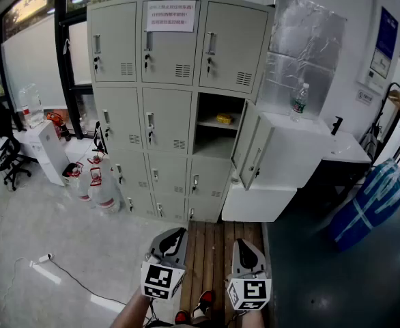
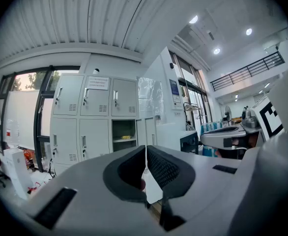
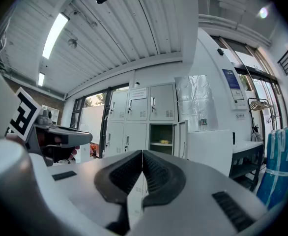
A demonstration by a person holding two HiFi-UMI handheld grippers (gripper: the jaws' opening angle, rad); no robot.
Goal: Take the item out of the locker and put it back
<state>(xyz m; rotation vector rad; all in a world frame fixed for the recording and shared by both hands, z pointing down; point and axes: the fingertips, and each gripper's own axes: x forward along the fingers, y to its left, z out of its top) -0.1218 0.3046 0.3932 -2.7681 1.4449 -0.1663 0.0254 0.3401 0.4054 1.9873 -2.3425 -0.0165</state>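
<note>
I'm only starting: my left gripper (image 1: 173,240) and right gripper (image 1: 246,250) are closed and empty, well short of the locker (image 1: 167,118). The yellow item (image 1: 224,118) lies on its open compartment's shelf, so next I should approach and open the jaws.

The locker (image 1: 166,101) is painted sheet metal, pale grey and matt, with a white paper notice (image 1: 170,16) on one upper door. Beside it, crinkled silver foil (image 1: 309,46) shines. The floor (image 1: 56,231) is smooth and grey with a dull sheen, and the boards (image 1: 210,241) are brown slatted wood. The bottle (image 1: 299,101) is clear plastic. The left gripper (image 2: 145,149) and right gripper (image 3: 142,154) have matt grey plastic shells and dark ribbed pads (image 3: 156,173).
</note>
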